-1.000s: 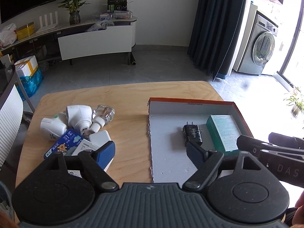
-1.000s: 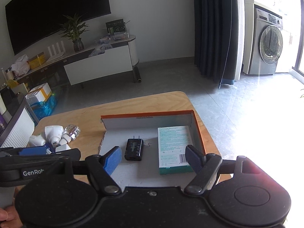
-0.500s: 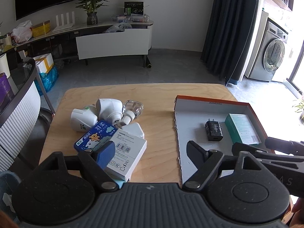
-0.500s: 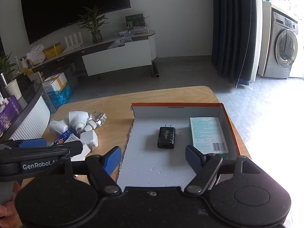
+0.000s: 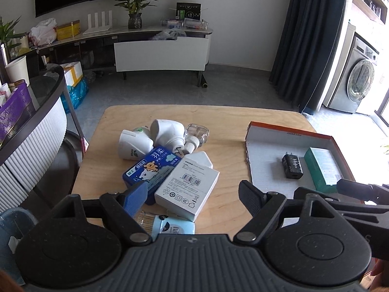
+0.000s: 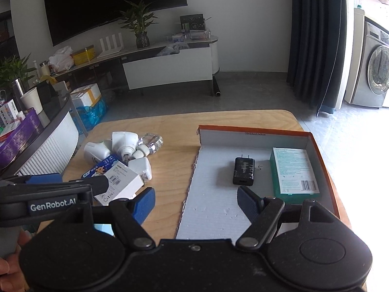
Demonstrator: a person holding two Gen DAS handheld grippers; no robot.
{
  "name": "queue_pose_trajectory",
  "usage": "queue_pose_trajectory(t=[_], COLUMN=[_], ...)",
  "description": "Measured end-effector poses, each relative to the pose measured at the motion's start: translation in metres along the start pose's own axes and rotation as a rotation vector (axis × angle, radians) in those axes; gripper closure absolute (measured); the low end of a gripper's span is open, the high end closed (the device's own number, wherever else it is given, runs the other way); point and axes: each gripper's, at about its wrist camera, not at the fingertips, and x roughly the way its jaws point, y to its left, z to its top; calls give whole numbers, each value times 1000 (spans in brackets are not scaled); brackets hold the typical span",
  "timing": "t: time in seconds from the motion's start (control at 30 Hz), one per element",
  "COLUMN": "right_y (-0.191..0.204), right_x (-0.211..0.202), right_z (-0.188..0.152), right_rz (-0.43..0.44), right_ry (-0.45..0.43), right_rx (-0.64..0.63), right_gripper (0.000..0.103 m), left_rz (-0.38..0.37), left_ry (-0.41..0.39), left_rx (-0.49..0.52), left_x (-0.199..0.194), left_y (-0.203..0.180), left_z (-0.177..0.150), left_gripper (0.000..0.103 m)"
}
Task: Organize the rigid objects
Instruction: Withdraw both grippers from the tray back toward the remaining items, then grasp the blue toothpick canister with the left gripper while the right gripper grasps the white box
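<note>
A pile lies on the wooden table [image 5: 228, 121]: a white box [image 5: 187, 185], a blue carton with a bear [image 5: 150, 168], two white plug-in units [image 5: 135, 143], a clear bottle [image 5: 197, 133], a white charger [image 5: 201, 158] and a pale blue pack [image 5: 170, 226]. My left gripper [image 5: 192, 187] hangs open above the white box, touching nothing. To the right stands an orange-rimmed shallow box [image 6: 252, 136] holding a black charger [image 6: 244, 171] and a green carton [image 6: 293, 171]. My right gripper [image 6: 195, 194] is open over the box's near left edge, empty.
A white ribbed counter [image 5: 31, 150] crowds the table's left side. Beyond the table are grey floor, a low TV console [image 5: 160, 48], a dark curtain [image 5: 313, 36] and a washing machine [image 5: 359, 80]. The two grippers sit close side by side.
Both grippers have slid left across the table. The pile has come to the middle of the left wrist view, and the shallow box has drifted right in both views. Jaws stay as they were.
</note>
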Motion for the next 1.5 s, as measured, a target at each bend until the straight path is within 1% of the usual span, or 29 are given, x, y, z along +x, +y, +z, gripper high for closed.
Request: queue_pose_trajectory(t=[0.57, 0.83, 1.03, 1.27, 1.4, 1.5], right_y=[33, 35, 34, 62, 84, 92], right_x=[14, 23, 37, 66, 88, 106], right_z=[-12, -16, -14, 2, 10, 14], right_rz=[72, 82, 99, 157, 122, 91], right_ry=[44, 64, 97, 145, 185, 218], right_rx=[-39, -38, 5, 82, 112, 170], right_gripper=[14, 14, 14, 11, 11, 11], left_rz=[-7, 39, 75, 91, 80, 48], left_ry=[17, 48, 64, 65, 66, 56], left_rx=[-55, -107, -146, -171, -183, -175], left_x=[-2, 7, 8, 7, 8, 6], left_y=[43, 68, 88, 102, 109, 108], left_z=[-20, -29, -36, -38, -41, -44], left_gripper=[19, 19, 19, 18, 18, 17])
